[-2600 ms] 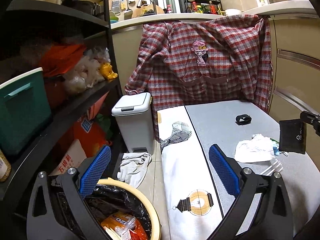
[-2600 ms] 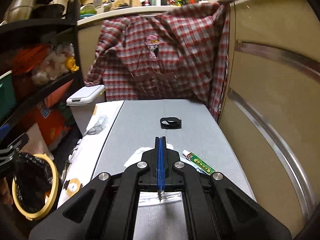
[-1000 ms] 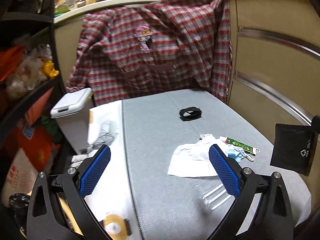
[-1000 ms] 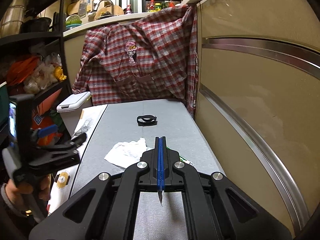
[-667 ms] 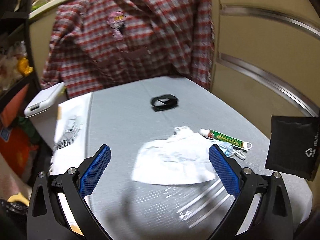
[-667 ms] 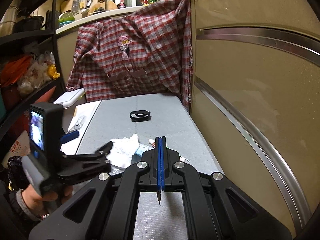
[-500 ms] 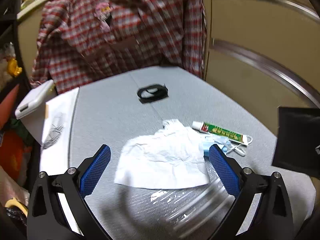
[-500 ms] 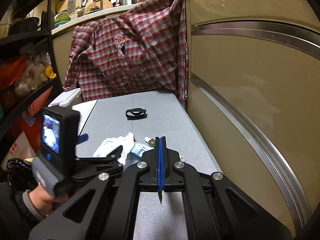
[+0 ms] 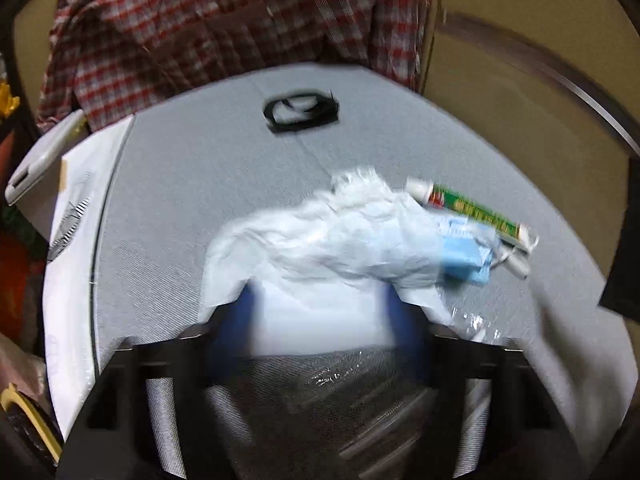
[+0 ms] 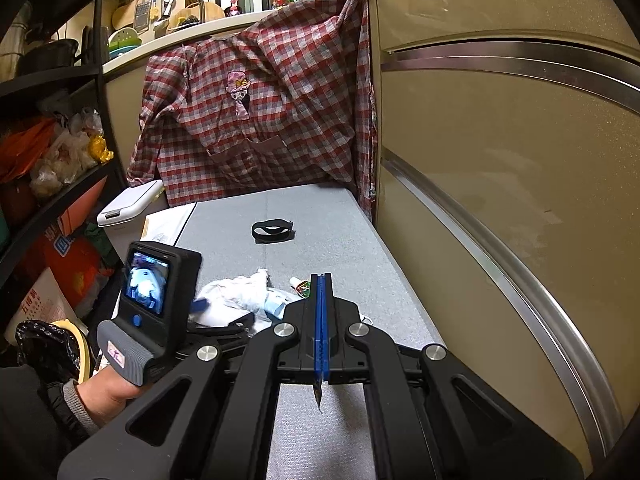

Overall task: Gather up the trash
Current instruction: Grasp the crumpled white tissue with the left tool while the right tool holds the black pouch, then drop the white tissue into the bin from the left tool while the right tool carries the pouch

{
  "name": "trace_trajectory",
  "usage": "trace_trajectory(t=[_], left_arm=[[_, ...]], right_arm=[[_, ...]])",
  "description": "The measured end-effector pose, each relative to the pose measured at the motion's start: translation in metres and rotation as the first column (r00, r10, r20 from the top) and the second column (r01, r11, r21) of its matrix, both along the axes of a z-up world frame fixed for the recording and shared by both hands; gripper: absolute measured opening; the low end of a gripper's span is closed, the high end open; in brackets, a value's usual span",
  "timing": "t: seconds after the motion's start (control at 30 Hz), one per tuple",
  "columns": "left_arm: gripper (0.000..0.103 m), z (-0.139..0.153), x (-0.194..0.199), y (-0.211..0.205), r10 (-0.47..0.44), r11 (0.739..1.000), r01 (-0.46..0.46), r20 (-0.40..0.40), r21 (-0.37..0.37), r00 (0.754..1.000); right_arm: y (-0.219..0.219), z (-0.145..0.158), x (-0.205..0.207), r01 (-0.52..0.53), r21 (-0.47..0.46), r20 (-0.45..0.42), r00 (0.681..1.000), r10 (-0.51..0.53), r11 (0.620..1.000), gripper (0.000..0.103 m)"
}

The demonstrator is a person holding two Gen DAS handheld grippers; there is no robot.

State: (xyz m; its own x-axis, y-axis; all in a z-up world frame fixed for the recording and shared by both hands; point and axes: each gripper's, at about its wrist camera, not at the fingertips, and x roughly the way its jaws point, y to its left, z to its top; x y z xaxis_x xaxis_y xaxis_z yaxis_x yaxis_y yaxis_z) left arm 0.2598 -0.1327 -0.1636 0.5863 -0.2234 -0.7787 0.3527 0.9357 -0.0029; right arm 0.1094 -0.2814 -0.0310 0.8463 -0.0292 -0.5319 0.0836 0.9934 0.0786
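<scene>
Left gripper (image 9: 320,300), jaws spread and blurred with motion, straddles the near edge of a crumpled white tissue (image 9: 320,236) on the grey table top (image 9: 180,184). Right gripper (image 10: 322,292) hangs behind, blades pressed together, a dark sliver showing at their near end. Beside the tissue lie a blue face mask (image 9: 466,250), a green-labelled tube (image 9: 472,210) and a clear plastic wrapper (image 9: 468,322); a black band (image 9: 301,111) sits farther off. Grasping appears under way; next, squeeze on the tissue, lift, and carry it to the black-lined bin (image 10: 60,344) at left.
</scene>
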Motion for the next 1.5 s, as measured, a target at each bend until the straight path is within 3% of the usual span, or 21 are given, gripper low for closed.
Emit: trace_trajectory(t=[0.1, 0.13, 0.27, 0.47, 0.9, 1.13, 1.5], left_arm=[[0.005, 0.002, -0.003, -0.004, -0.036, 0.999, 0.036, 0.001, -0.001, 0.999], [0.003, 0.004, -0.003, -0.004, -0.036, 0.999, 0.036, -0.003, -0.009, 0.999], [0.002, 0.024, -0.011, 0.006, -0.022, 0.997, 0.025, 0.049, -0.069, 0.999], [0.002, 0.078, -0.036, 0.036, 0.021, 0.991, 0.0, 0.153, -0.136, 0.988], [0.002, 0.146, -0.108, 0.12, 0.207, 0.976, -0.185, 0.218, -0.118, 0.954], [0.002, 0.169, -0.153, 0.172, 0.301, 0.953, -0.286, 0.239, -0.098, 0.923], [0.002, 0.182, -0.208, 0.243, 0.42, 0.908, -0.403, 0.269, -0.117, 0.867]], right_arm=[[-0.001, 0.001, 0.001, 0.004, 0.004, 0.002, 1.0, -0.004, 1.0, 0.0], [-0.001, 0.002, 0.001, 0.004, 0.003, 0.002, 1.0, -0.004, 1.0, 0.0], [-0.002, 0.002, 0.001, 0.002, 0.003, 0.004, 1.0, -0.002, 1.0, 0.0], [-0.001, 0.007, -0.001, 0.001, 0.008, 0.018, 1.0, -0.001, 1.0, 0.0], [0.039, 0.027, -0.025, -0.111, 0.0, 0.074, 0.991, 0.11, 0.994, 0.0], [0.073, 0.04, -0.038, -0.197, -0.002, 0.1, 0.975, 0.197, 0.98, 0.0], [0.152, 0.052, -0.054, -0.368, -0.045, 0.113, 0.922, 0.37, 0.929, 0.0]])
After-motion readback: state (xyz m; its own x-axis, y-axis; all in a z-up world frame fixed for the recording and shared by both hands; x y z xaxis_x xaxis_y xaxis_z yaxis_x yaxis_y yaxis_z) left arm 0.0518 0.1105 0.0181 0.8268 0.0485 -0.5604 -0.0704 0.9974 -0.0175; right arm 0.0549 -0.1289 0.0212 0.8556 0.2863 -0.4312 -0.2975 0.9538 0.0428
